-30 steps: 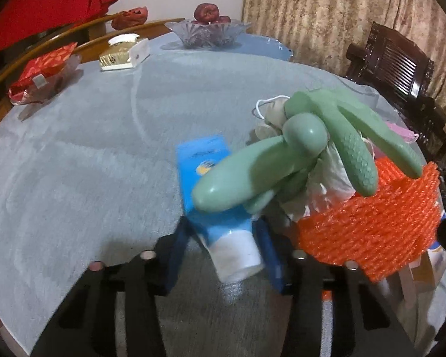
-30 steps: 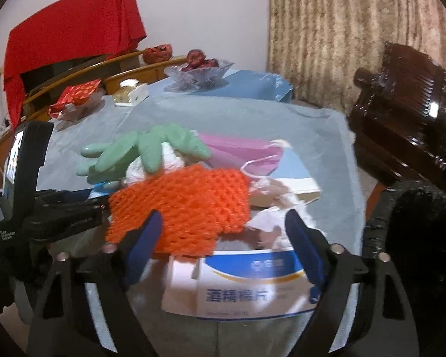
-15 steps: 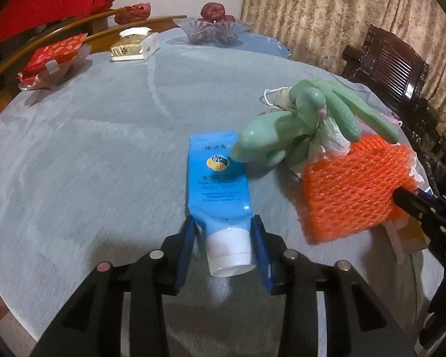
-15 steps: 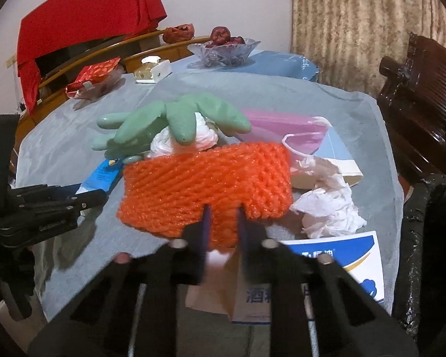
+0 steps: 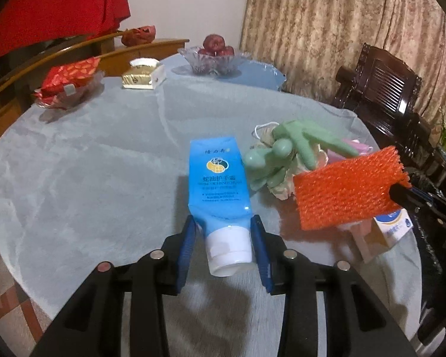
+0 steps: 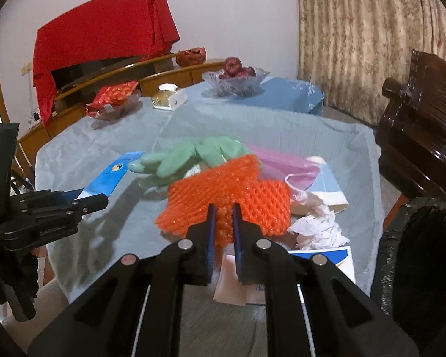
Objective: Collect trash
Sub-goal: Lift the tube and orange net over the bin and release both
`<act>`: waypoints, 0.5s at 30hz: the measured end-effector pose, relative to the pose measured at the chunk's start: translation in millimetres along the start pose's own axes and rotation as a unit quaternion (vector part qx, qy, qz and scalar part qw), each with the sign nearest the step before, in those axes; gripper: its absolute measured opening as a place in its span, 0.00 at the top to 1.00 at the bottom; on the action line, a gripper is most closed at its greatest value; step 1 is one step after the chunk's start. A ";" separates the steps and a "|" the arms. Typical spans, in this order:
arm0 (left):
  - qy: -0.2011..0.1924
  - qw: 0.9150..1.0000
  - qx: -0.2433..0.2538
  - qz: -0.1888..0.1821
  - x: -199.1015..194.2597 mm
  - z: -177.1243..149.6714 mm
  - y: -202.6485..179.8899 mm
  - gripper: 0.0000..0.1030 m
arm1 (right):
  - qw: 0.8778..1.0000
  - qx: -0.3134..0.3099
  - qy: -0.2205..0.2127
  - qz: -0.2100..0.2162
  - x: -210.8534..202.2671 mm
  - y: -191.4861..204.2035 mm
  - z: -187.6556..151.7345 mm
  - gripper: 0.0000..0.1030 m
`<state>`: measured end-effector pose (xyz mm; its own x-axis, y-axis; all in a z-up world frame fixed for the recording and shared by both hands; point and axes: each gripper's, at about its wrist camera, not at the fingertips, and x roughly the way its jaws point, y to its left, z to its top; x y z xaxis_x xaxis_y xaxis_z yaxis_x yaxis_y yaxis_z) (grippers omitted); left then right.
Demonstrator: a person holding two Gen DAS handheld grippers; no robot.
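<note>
My left gripper [image 5: 224,232] is shut on a blue hand-cream tube [image 5: 218,184] near its white cap and holds it above the grey tablecloth. My right gripper [image 6: 222,211] is shut on an orange foam net [image 6: 232,196], lifted off the trash pile; the net also shows in the left wrist view [image 5: 348,190]. A green rubber glove [image 6: 190,156] lies on the pile behind it, with a pink mask [image 6: 285,163], crumpled tissue [image 6: 321,227] and a blue-and-white box [image 6: 321,257].
A black-lined bin [image 6: 422,255] stands at the right off the table's edge. A glass fruit bowl [image 5: 212,58], a gold box [image 5: 144,74] and a red snack pack [image 5: 70,76] sit at the far side. A dark wooden chair [image 5: 383,89] stands to the right.
My right gripper closed on the orange net and lifted it off the pile. My left gripper pulled the blue tube back from under the glove and raised it.
</note>
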<state>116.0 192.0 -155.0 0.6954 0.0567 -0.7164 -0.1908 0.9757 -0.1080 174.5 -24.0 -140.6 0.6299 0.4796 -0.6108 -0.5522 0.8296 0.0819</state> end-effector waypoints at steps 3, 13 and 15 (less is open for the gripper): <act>-0.009 1.000 -0.004 0.001 -16.6 -2.5 1.9 0.64 | 1.000 -0.004 -0.011 0.002 -13.9 4.3 2.6 0.90; -0.046 0.999 0.009 -0.012 -66.0 -0.2 -14.0 0.64 | 0.999 -0.003 -0.052 -0.006 -62.7 4.3 9.7 0.90; -0.052 0.998 0.014 -0.018 -72.0 0.4 -21.9 0.64 | 0.998 -0.004 -0.059 -0.011 -70.8 2.4 11.3 0.90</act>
<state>70.4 166.7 -100.7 0.7700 0.0426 -0.6367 -0.1461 0.9830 -0.1109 134.8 -52.7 -88.2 0.7016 0.4925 -0.5150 -0.5421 0.8380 0.0629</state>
